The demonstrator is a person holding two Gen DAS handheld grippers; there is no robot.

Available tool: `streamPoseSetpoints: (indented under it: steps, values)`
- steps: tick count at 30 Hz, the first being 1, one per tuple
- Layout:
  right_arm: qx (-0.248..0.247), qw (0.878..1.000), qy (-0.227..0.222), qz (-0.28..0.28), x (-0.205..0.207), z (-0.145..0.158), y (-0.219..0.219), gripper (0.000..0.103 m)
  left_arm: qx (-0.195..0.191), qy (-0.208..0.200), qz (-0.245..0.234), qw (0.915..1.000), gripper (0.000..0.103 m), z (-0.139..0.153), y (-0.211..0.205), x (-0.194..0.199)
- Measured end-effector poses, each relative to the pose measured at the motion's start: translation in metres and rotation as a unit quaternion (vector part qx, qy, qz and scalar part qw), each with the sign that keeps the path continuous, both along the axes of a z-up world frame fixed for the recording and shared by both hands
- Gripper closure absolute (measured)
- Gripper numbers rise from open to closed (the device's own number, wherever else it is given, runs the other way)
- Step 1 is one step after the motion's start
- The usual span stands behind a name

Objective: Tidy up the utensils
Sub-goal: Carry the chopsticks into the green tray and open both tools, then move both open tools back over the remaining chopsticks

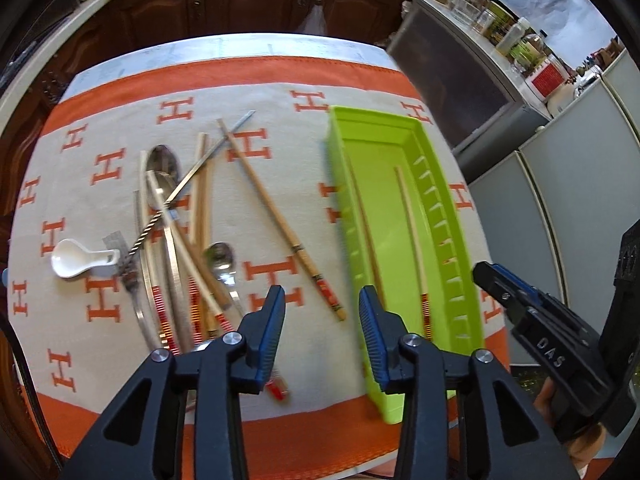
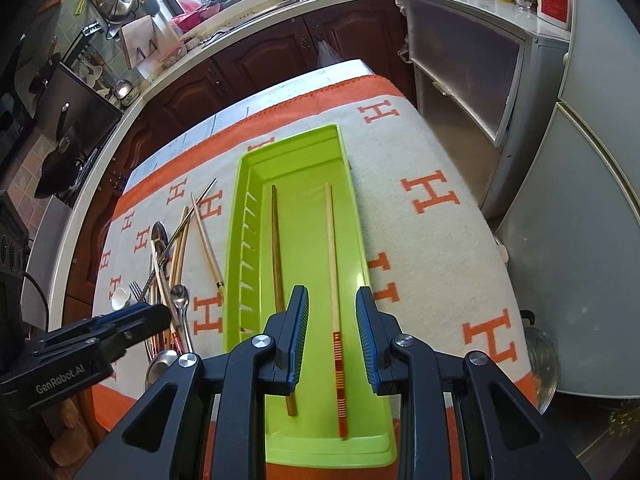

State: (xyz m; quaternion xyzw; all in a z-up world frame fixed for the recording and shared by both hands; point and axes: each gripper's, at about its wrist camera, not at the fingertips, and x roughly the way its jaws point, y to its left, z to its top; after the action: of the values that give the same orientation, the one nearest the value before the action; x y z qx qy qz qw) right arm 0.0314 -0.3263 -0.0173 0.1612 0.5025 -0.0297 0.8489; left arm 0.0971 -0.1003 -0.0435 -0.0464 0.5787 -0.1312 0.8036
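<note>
A lime green tray [image 1: 340, 140] [image 2: 248, 184] lies on the orange-and-cream cloth. Two chopsticks lie in it: a dark brown one [image 2: 277, 248] [image 1: 366, 224] and a pale one with a red-striped end [image 2: 332, 256] [image 1: 410, 220]. A heap of utensils [image 1: 176, 240] [image 2: 168, 268] lies left of the tray: chopsticks, metal spoons, a fork and a white ceramic spoon [image 1: 74, 261]. One long chopstick [image 1: 276, 216] lies apart between heap and tray. My left gripper [image 1: 322, 304] is open and empty above the cloth by the tray's near left corner. My right gripper [image 2: 332, 304] is open and empty over the tray's near end.
The table's far edge [image 1: 240, 46] faces dark wood cabinets [image 2: 248, 64]. A grey cabinet [image 2: 472, 64] and a fridge [image 2: 580, 200] stand to the right. A counter with jars [image 1: 508, 28] runs behind. The right gripper's body [image 1: 540, 320] shows at the left view's right side.
</note>
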Motion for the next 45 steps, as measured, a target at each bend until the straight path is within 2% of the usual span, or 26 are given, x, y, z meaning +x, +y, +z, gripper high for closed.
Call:
streamPoseSetpoints:
  steps: [8,13,25,34,39,42,45]
  values:
    - [-0.006,0.999,0.015,0.028,-0.004,-0.009,0.017,0.078,0.055,-0.008,0.042,0.9976,0.064,-0.017,0.052,-0.025]
    - [-0.017,0.999,0.021,0.046,-0.002,-0.012,0.029,0.078,0.099,-0.017,0.061,0.9931,0.063,-0.028,0.074,-0.037]
    - [-0.034,0.994,0.024,0.104,0.015,-0.003,0.071,0.078,0.106,-0.024,0.108,0.9882,0.057,-0.030,0.120,-0.041]
    - [-0.031,0.984,0.018,0.172,0.075,0.010,0.123,0.078,0.104,-0.033,0.149,0.9827,0.056,-0.033,0.163,-0.033]
    - [-0.035,0.978,0.050,0.198,0.125,-0.011,0.155,0.078,0.096,-0.038,0.154,0.9827,0.056,-0.033,0.171,-0.027]
    - [-0.026,0.976,0.078,0.201,0.153,-0.031,0.163,0.078,0.091,-0.039,0.146,0.9844,0.056,-0.033,0.169,-0.023]
    - [-0.038,0.975,0.087,0.201,0.169,-0.047,0.166,0.078,0.081,-0.035,0.134,0.9870,0.056,-0.035,0.165,-0.019]
